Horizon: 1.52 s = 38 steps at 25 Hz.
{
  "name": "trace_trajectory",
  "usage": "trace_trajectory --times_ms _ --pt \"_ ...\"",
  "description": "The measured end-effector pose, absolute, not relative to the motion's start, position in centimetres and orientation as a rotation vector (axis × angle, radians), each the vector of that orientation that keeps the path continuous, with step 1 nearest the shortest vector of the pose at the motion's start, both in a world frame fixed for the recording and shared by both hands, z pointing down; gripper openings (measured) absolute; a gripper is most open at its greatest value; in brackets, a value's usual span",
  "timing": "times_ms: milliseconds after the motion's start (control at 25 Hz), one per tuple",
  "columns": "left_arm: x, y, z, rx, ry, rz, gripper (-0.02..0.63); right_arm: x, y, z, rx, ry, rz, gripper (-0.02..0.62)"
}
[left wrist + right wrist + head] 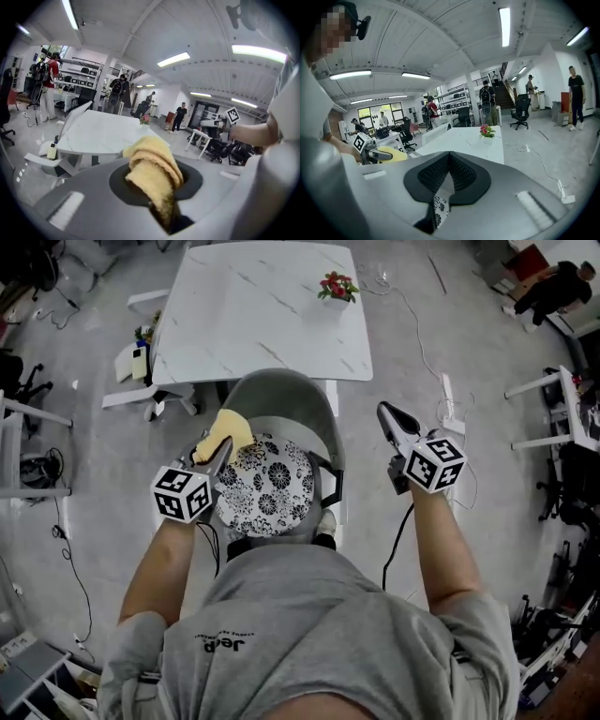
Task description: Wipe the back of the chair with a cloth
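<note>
The grey chair stands below me, its curved back (281, 390) toward the white table and a floral cushion (267, 486) on its seat. My left gripper (214, 452) is shut on a folded yellow cloth (232, 430) over the left end of the back; I cannot tell whether they touch. The left gripper view shows the cloth (154, 171) bunched between the jaws. My right gripper (386, 412) hovers to the right of the chair, clear of it. Its pads (461, 173) meet at the tips, shut and holding nothing. From there I see the cloth (396, 154) at the left.
A white marble-patterned table (262, 306) stands right behind the chair, with a small pot of red flowers (337, 287) on it. A low white bench (141, 367) with bottles is at its left. Cables and a power strip (448, 395) lie on the floor at right. People stand far off.
</note>
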<state>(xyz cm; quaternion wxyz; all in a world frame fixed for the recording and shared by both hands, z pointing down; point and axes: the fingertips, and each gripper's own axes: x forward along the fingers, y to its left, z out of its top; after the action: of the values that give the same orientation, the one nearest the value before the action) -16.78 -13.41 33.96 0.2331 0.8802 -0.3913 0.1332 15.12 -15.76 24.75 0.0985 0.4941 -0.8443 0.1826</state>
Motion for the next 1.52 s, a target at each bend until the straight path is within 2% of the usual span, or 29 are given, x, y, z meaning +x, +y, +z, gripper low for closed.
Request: trace_trajectory --times_ms 320,640,1120,1520 --pt "-21.3 -13.0 25.0 2.442 -1.213 0.291 0.121 13.2 -14.1 18.5 1.419 -2.545 0.458 0.003" --pt "-20.9 -12.8 18.8 2.541 -1.228 0.222 0.121 11.8 -13.6 15.3 1.354 -2.589 0.357 0.003" --pt "-20.0 -12.6 14.9 2.605 -1.209 0.169 0.121 9.9 -13.4 13.0 1.269 -2.663 0.331 0.003" --pt "-19.8 -12.4 15.2 2.597 -1.203 0.164 0.121 10.8 -13.3 13.2 1.294 -2.633 0.313 0.003"
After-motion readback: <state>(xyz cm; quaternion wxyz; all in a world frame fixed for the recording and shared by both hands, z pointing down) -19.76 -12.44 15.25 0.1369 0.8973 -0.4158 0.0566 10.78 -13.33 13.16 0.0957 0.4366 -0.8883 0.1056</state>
